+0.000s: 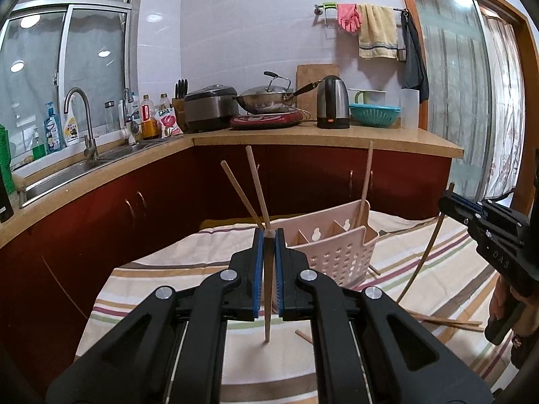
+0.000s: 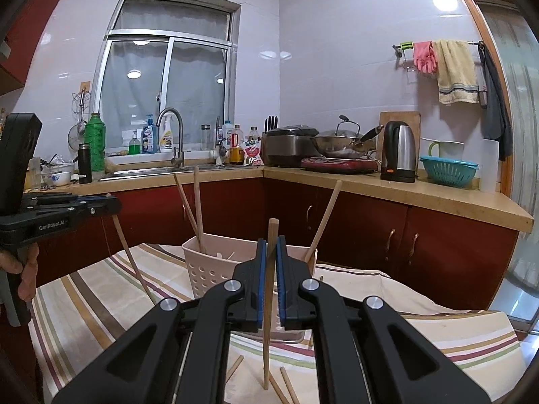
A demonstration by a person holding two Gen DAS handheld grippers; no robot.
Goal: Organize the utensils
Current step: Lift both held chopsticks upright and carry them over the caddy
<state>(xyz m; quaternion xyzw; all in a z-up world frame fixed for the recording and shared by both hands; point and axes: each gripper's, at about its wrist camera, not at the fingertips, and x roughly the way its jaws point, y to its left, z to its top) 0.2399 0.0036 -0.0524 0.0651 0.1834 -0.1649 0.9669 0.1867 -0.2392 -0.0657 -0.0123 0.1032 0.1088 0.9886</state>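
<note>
left gripper (image 1: 268, 235) jaws clamp upright chopstick (image 1: 267, 303) | right gripper (image 2: 271, 245) jaws clamp second chopstick (image 2: 268, 303)

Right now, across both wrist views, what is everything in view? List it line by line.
caddy: one, pink, on the striped cloth
chopsticks in caddy: three, wooden, upright
loose chopsticks: several, wooden, on the cloth
kettle: one, steel and black, on the counter
wok: one, steel, on the red cooker
colander: one, teal, counter
left gripper: shut on one chopstick
right gripper: shut on one chopstick
</note>
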